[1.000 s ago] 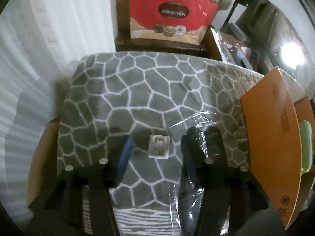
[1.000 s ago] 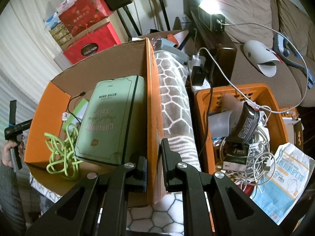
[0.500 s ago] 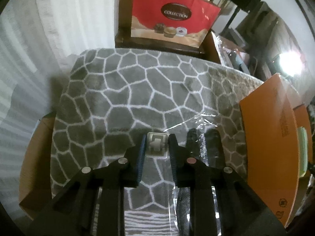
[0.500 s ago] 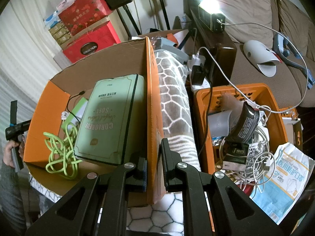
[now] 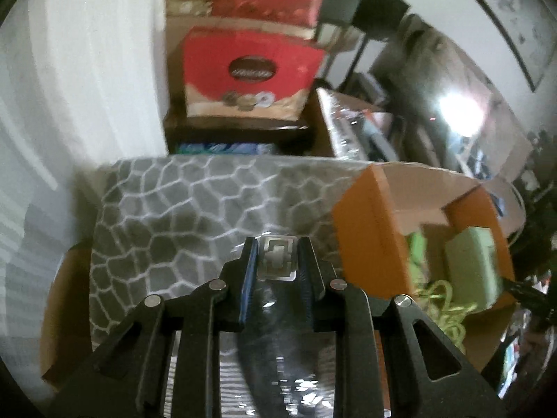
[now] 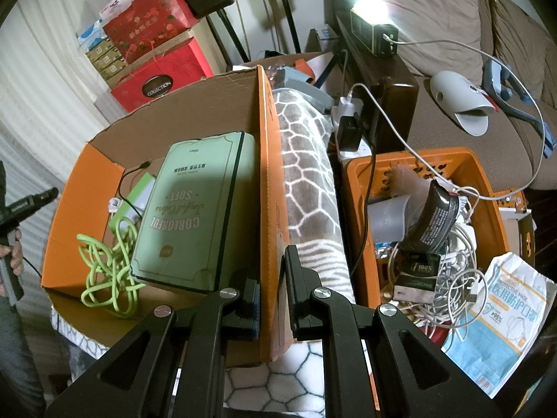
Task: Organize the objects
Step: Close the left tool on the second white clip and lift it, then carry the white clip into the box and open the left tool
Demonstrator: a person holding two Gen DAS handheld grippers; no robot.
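The left gripper [image 5: 276,256] pinches a small white clip [image 5: 277,258] with a clear bag [image 5: 292,365] hanging from it, above the grey blanket [image 5: 167,223] and left of the box [image 5: 369,240], likely bound for it. Its jaws closed on the clip within the last second. The right gripper [image 6: 271,291] is pressed together on the box's near wall, apparently steadying it. Inside the box lie a green cord [image 6: 104,271] and, farther in, a green notebook [image 6: 195,209]. Right of the box, a basket [image 6: 355,188] holds tangled cables.
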